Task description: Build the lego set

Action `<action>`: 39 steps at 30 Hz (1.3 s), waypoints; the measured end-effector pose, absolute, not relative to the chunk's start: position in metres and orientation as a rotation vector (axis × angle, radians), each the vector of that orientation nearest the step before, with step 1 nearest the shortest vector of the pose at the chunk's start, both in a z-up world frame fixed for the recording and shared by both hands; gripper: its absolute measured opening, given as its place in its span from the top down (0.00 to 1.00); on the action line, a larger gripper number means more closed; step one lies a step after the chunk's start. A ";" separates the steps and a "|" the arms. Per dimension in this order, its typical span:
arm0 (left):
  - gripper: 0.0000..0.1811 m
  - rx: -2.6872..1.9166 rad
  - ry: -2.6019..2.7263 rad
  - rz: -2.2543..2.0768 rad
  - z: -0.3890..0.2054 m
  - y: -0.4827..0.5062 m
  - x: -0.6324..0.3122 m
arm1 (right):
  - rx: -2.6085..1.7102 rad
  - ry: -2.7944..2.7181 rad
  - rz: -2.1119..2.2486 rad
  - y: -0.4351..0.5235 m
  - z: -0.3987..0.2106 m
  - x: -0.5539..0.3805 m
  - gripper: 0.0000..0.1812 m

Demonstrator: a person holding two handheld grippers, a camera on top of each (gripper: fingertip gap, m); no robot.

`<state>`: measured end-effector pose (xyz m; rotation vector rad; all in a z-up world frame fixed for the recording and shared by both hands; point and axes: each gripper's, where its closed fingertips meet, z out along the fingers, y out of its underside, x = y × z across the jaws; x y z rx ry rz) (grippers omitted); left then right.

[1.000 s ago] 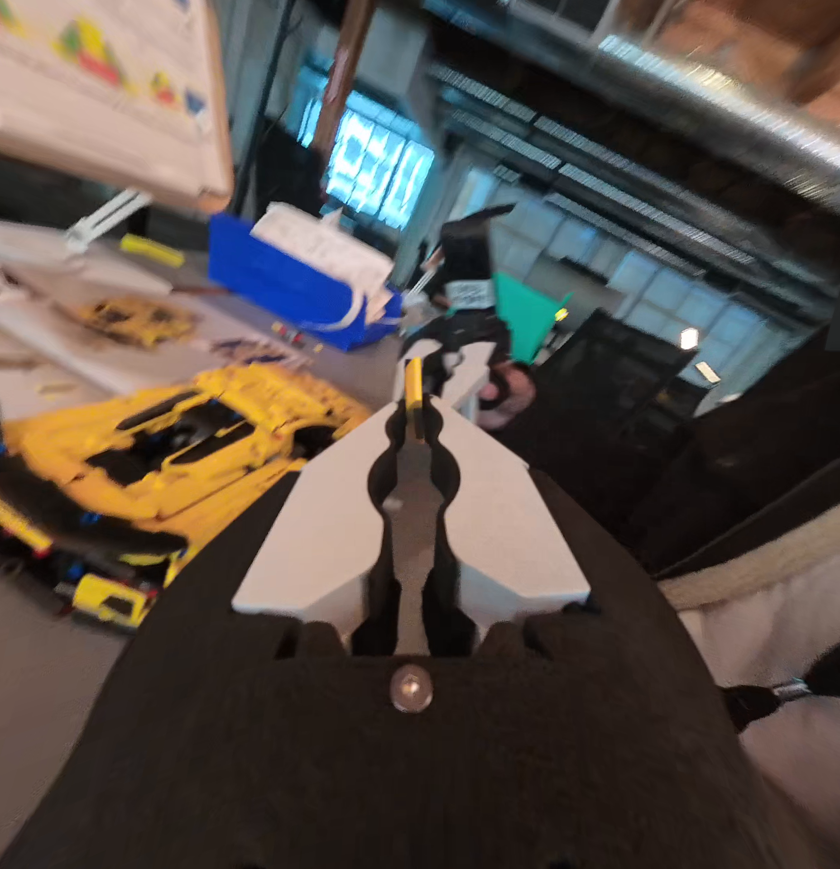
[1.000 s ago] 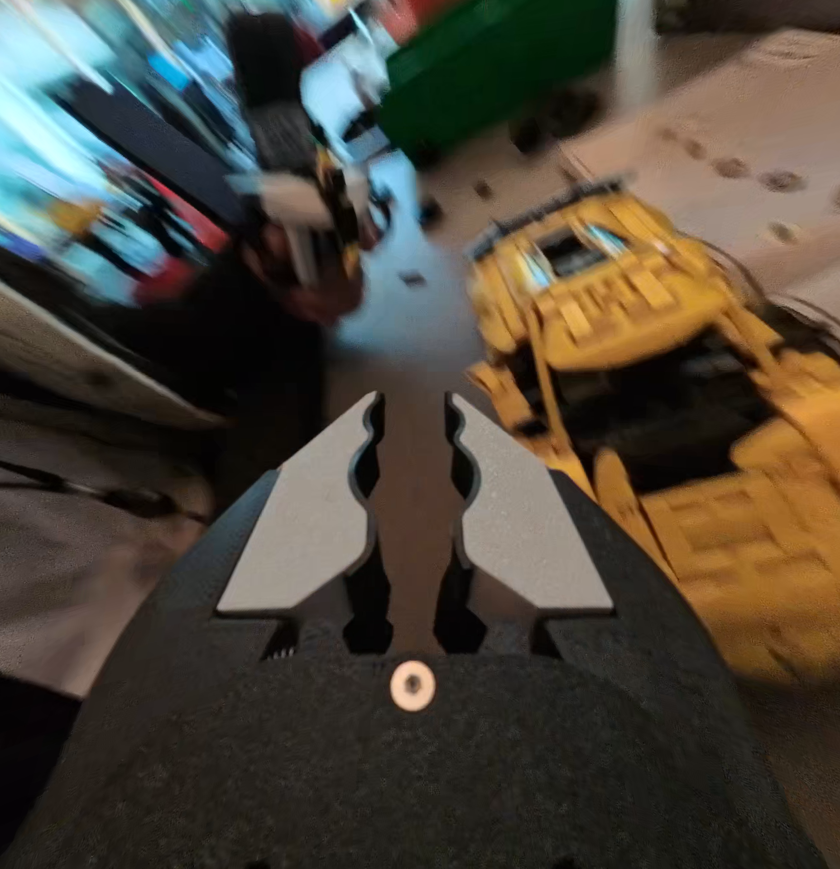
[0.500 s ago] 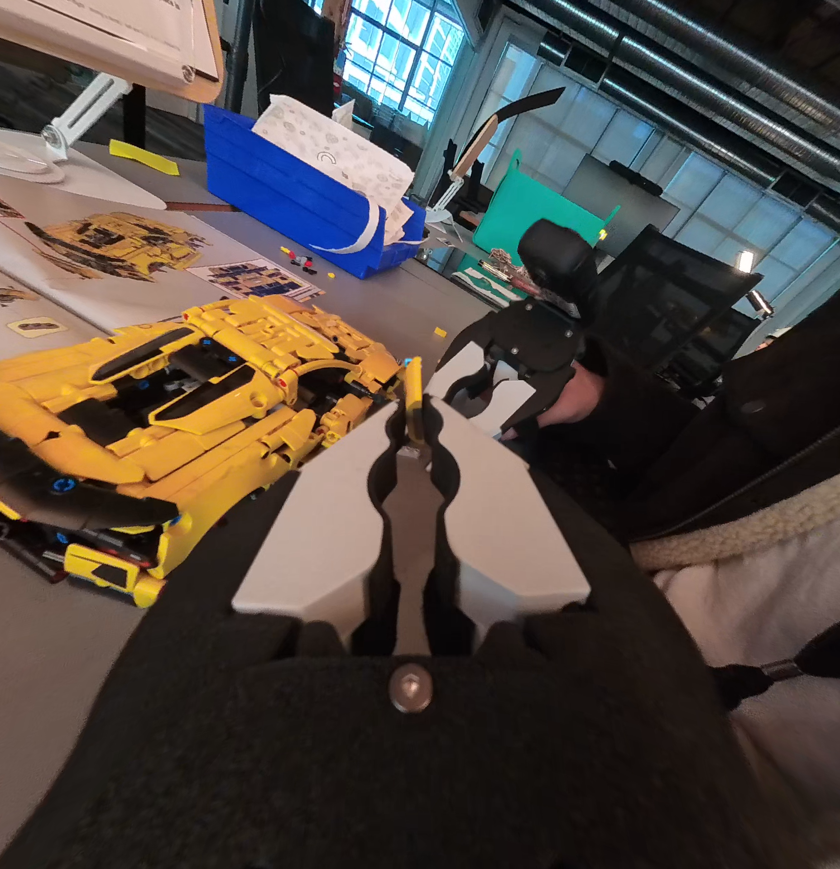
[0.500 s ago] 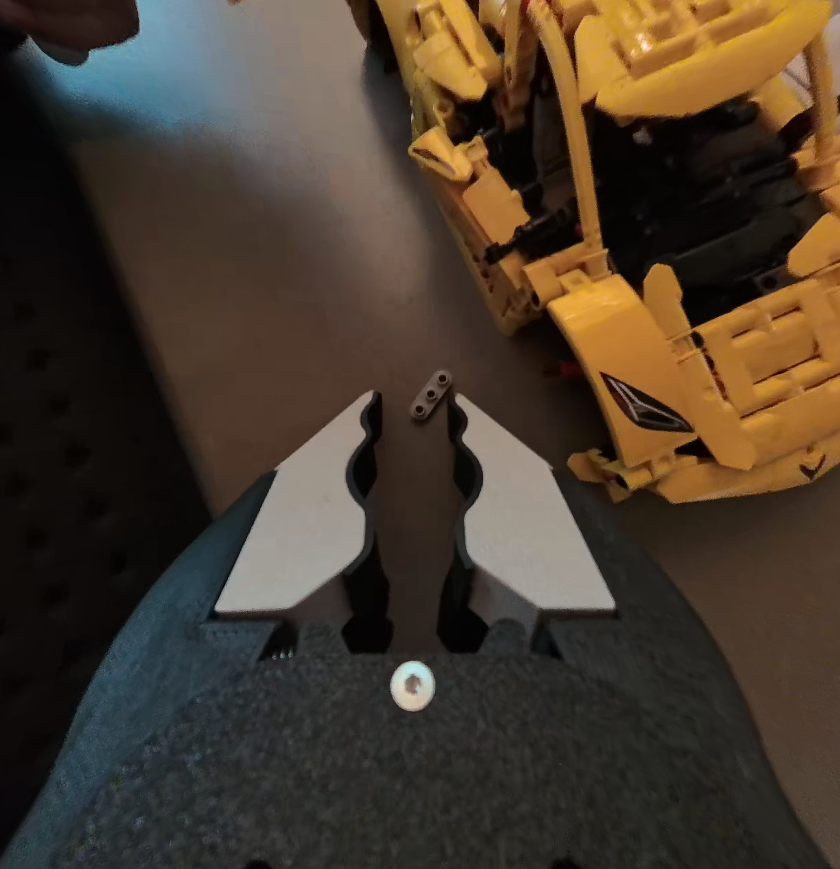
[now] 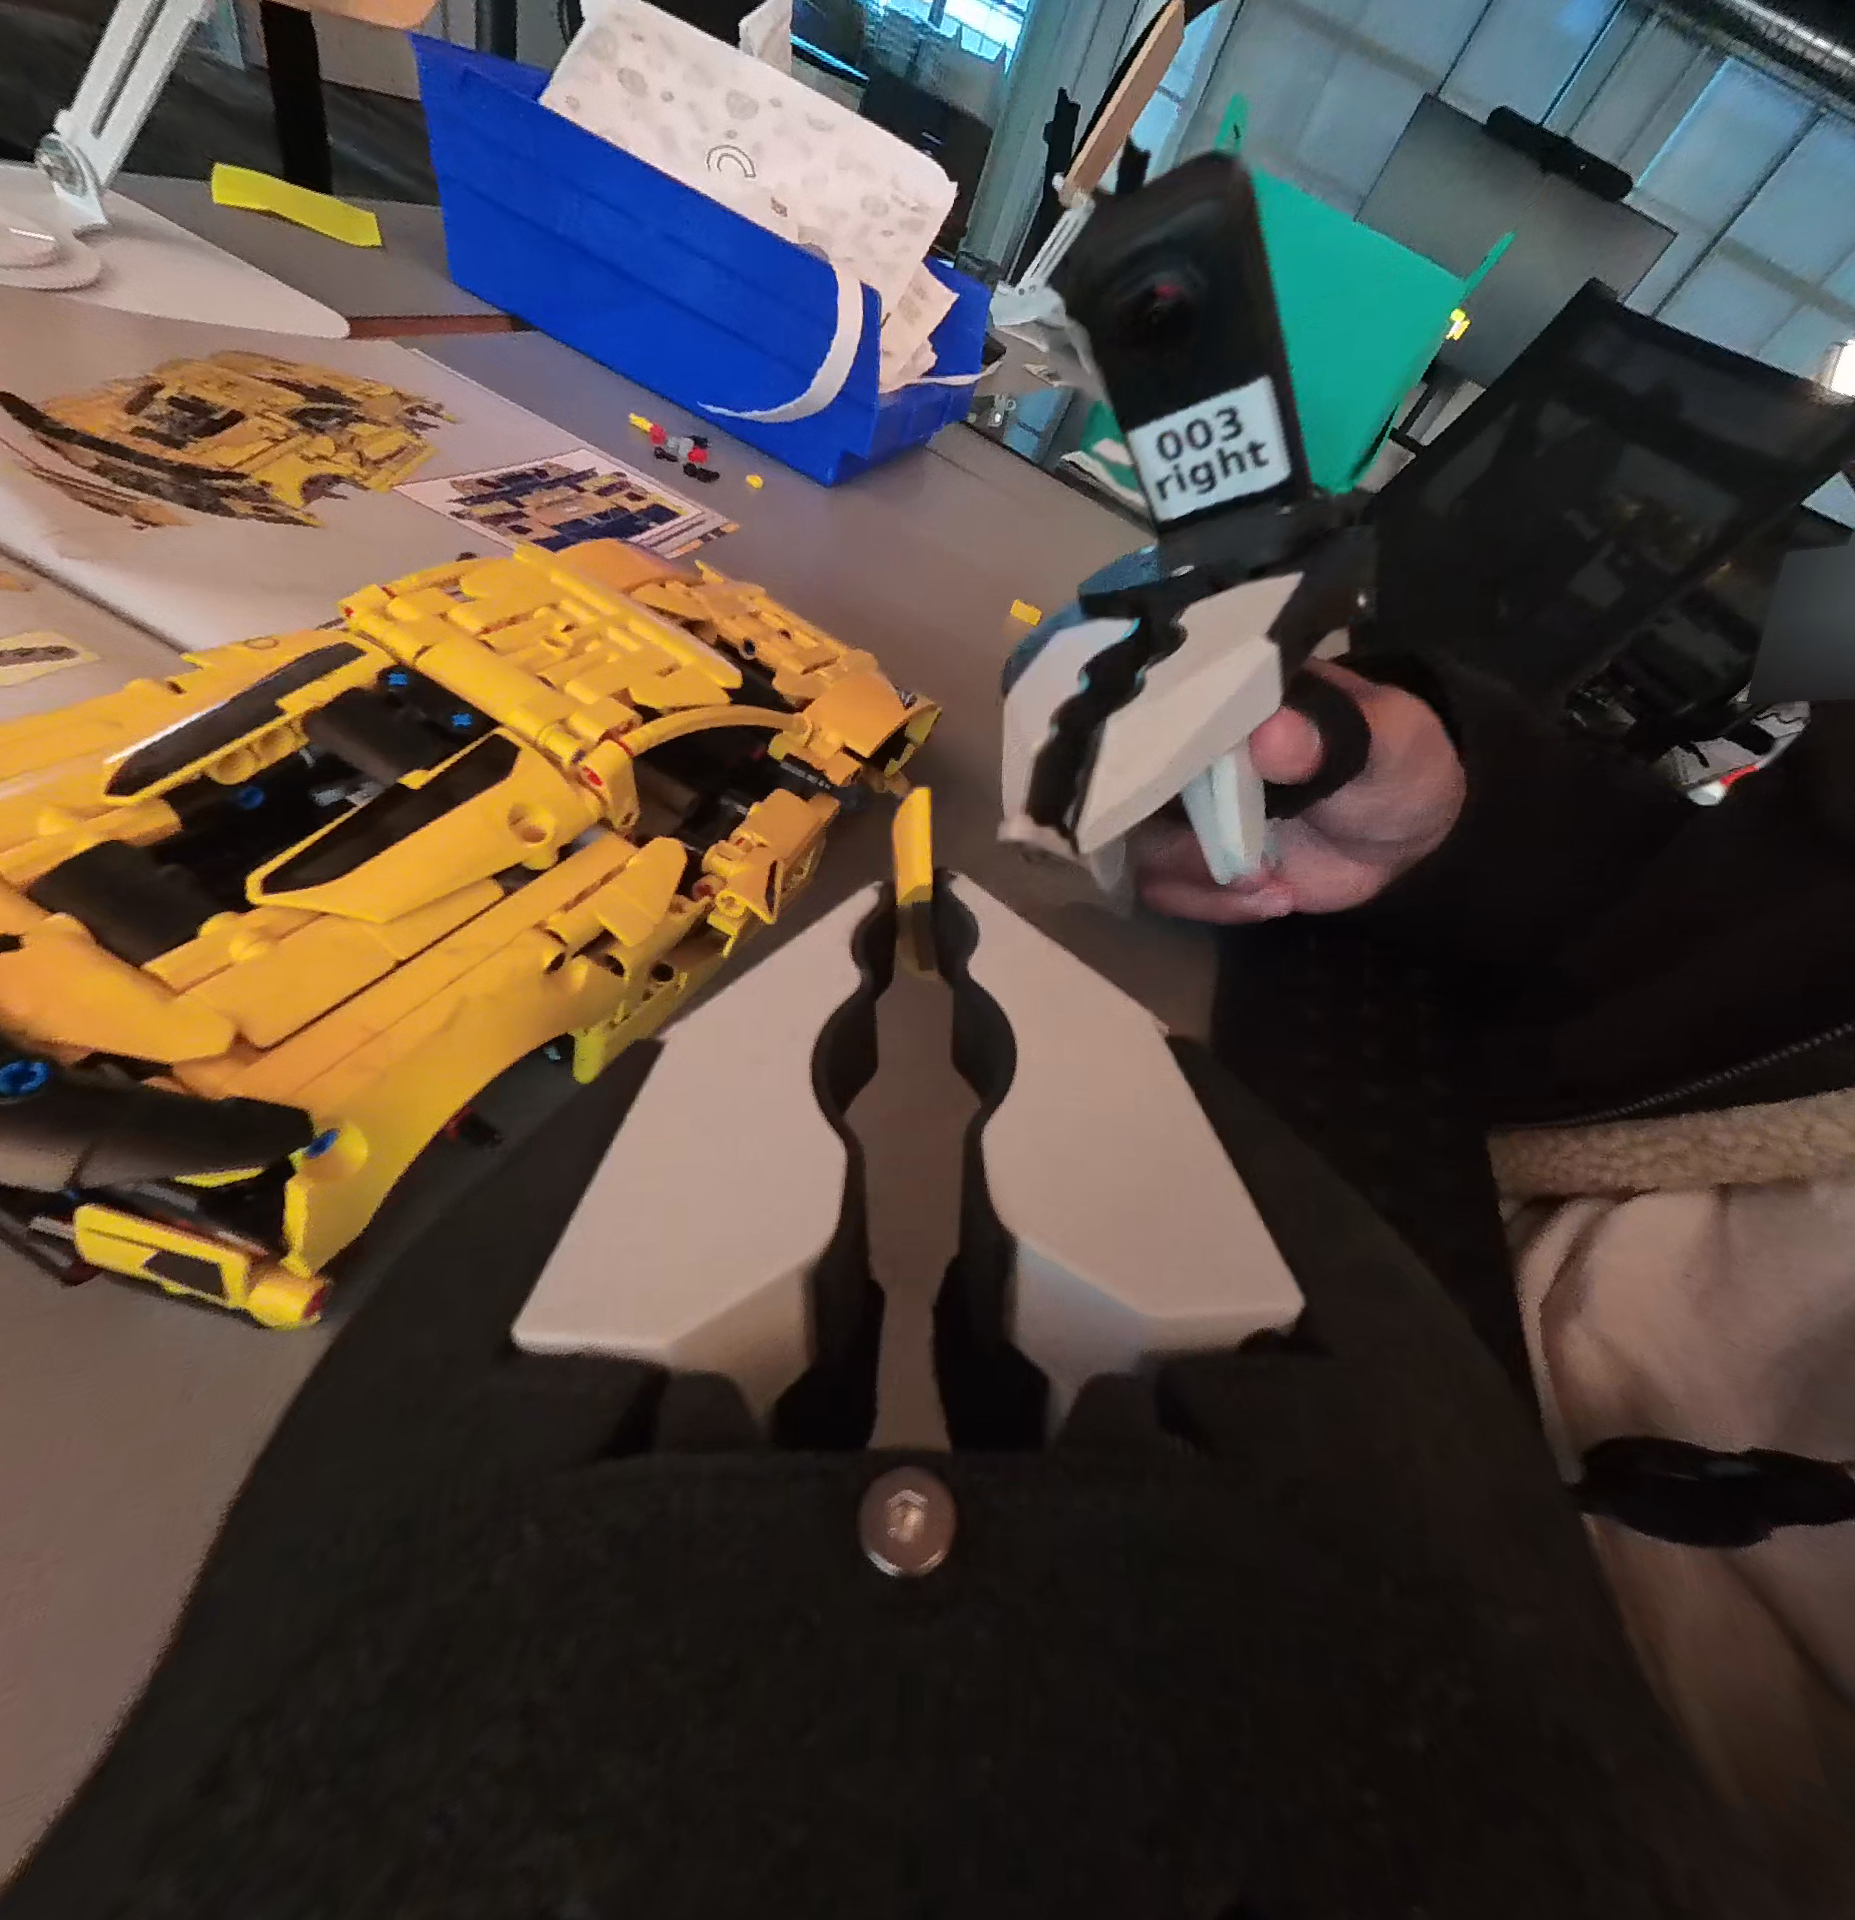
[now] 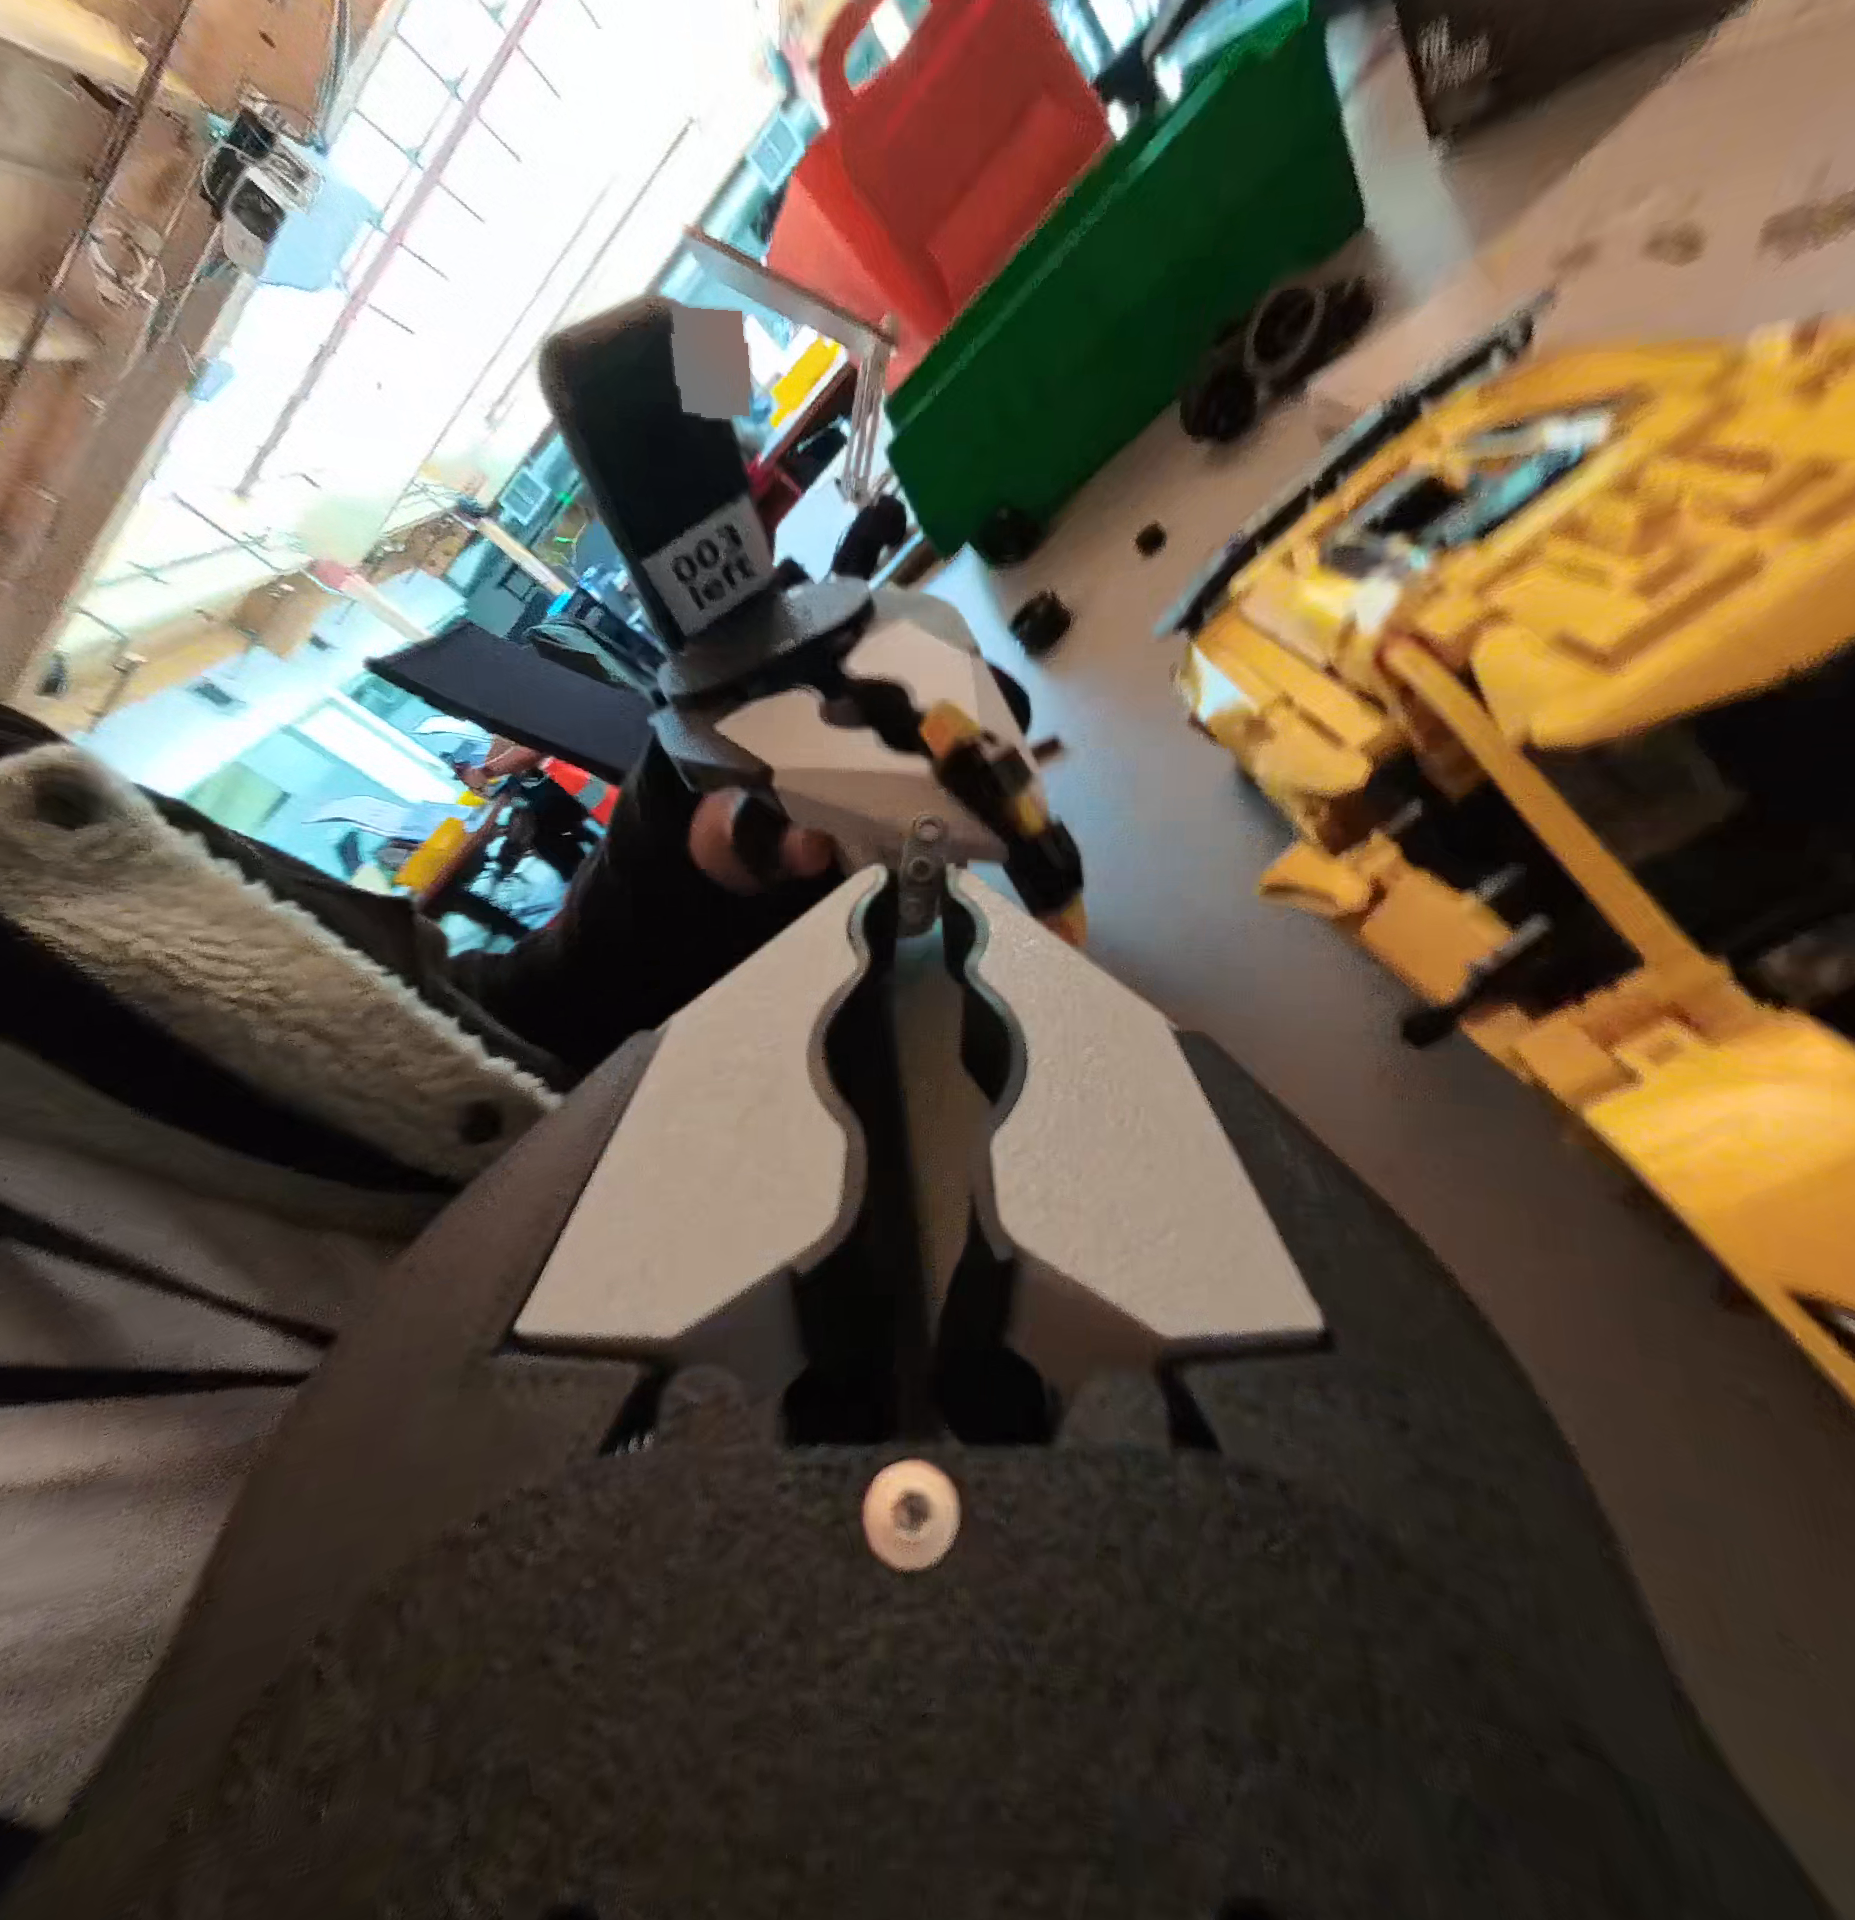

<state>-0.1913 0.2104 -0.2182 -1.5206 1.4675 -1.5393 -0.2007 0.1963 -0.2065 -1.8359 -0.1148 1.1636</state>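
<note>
Left gripper (image 5: 915,902): jaws pinching a small yellow piece (image 5: 912,844), upright at the tips. Right gripper (image 6: 915,896): jaws pinching a short dark grey beam (image 6: 919,864). Both held above the grey table (image 5: 92,1455). Yellow lego car (image 5: 383,831) on the table at 9 o'clock of the left gripper; blue bin (image 5: 632,260) at 11 o'clock.

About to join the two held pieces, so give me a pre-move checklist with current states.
1. Left claw shut on yellow piece: ok.
2. Right claw shut on small dark connector: ok.
3. Both pieces lifted off the table: ok.
4. Claws facing each other, apart: ok.
5. Holes lined up for joining: cannot tell, blurred.
6. Yellow car clear of both claws: ok.
</note>
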 end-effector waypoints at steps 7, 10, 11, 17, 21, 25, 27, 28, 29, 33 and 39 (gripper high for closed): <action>0.97 -1.510 1.441 -1.583 -0.212 0.206 -0.190 | -1.930 -0.284 0.808 0.206 -0.224 -0.219 0.96; 0.97 -1.504 1.445 -1.567 -0.213 0.206 -0.191 | -1.929 -0.295 0.790 0.207 -0.224 -0.220 0.96; 0.97 -1.512 1.438 -1.569 -0.213 0.208 -0.191 | -1.928 -0.290 0.797 0.206 -0.224 -0.220 0.96; 0.97 -1.463 1.465 -1.495 -0.212 0.207 -0.191 | -1.920 -0.326 0.657 0.206 -0.224 -0.211 0.96; 0.97 -1.336 1.538 -1.239 -0.215 0.207 -0.189 | -1.940 -0.347 0.595 0.206 -0.228 -0.210 0.96; 0.97 -1.272 1.595 -1.095 -0.219 0.204 -0.187 | -1.988 -0.330 0.646 0.205 -0.236 -0.210 0.97; 0.97 -1.321 1.556 -1.099 -0.219 0.215 -0.188 | -2.013 -0.334 0.639 0.203 -0.240 -0.205 0.97; 0.97 -1.357 1.543 -1.127 -0.221 0.219 -0.189 | -2.089 -0.374 0.608 0.198 -0.252 -0.200 0.97; 0.97 -1.396 1.538 -1.158 -0.224 0.221 -0.190 | -2.193 -0.448 0.587 0.190 -0.270 -0.196 0.97; 0.97 -1.391 1.555 -1.144 -0.227 0.219 -0.189 | -2.310 -0.654 0.486 0.169 -0.298 -0.182 0.97; 0.97 -1.427 1.546 -1.157 -0.230 0.222 -0.190 | -2.291 -0.785 0.426 0.160 -0.299 -0.176 0.87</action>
